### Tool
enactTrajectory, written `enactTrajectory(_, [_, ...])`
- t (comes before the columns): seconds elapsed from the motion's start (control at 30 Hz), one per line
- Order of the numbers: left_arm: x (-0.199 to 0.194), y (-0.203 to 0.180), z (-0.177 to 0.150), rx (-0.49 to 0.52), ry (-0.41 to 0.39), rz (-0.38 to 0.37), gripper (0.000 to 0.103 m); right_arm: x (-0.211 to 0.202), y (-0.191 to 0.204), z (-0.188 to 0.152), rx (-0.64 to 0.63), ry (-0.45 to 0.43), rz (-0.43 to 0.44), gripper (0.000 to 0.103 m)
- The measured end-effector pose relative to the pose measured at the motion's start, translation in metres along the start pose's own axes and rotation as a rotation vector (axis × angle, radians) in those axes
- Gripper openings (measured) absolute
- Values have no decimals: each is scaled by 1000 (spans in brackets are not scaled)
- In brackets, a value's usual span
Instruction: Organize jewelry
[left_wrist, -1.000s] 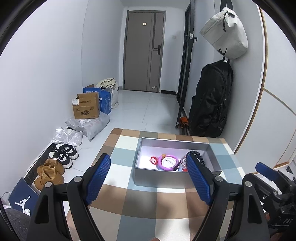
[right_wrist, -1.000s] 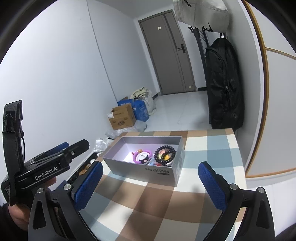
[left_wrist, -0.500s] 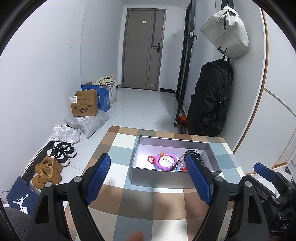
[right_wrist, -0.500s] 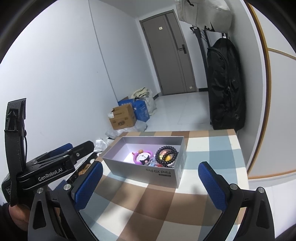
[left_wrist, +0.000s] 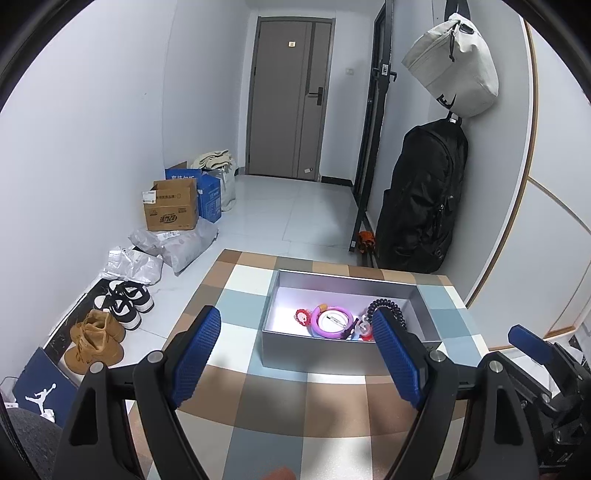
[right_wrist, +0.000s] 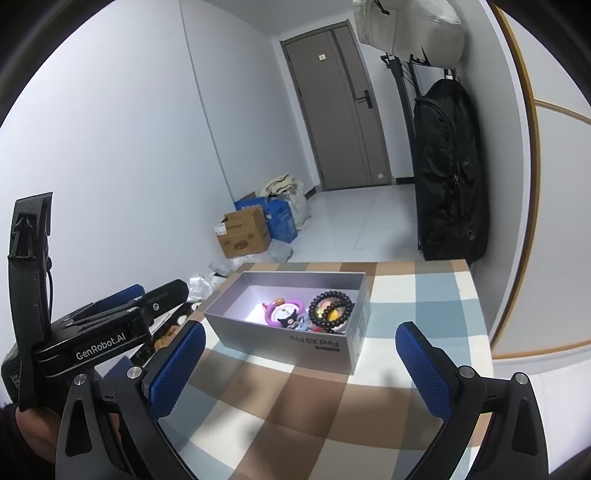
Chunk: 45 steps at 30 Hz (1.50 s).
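A grey open box (left_wrist: 317, 349) (right_wrist: 295, 343) stands at the far end of the checked tablecloth. Inside lie a purple ring (left_wrist: 330, 322) (right_wrist: 275, 314), a black bead bracelet (left_wrist: 384, 306) (right_wrist: 330, 308), a red charm (left_wrist: 302, 316) and a small dark figure (right_wrist: 288, 318). My left gripper (left_wrist: 295, 354) is open and empty, held above the table short of the box. My right gripper (right_wrist: 299, 363) is open and empty, also short of the box. The left gripper's body (right_wrist: 99, 332) shows at the left of the right wrist view.
The checked table (left_wrist: 288, 402) stands against the right wall. A black backpack (left_wrist: 421, 195) and a white bag (left_wrist: 454, 62) hang on that wall beyond the table. Cardboard boxes (left_wrist: 171, 206), plastic bags and shoes (left_wrist: 110, 314) lie on the floor at left.
Both grippers have drawn back and risen slightly, so the box sits a little farther off. Both stay open. The jewelry in the box has not moved.
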<state>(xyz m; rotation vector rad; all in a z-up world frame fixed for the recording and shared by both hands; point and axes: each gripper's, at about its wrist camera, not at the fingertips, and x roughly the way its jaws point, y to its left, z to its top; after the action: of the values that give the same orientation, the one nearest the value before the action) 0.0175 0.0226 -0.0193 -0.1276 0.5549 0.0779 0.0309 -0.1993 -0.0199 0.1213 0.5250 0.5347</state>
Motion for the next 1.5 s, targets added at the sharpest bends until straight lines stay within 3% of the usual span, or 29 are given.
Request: enactTrajectory(1.5, [0, -3, -2, 2, 14, -17, 81, 3, -1, -3, -9, 19, -17, 103])
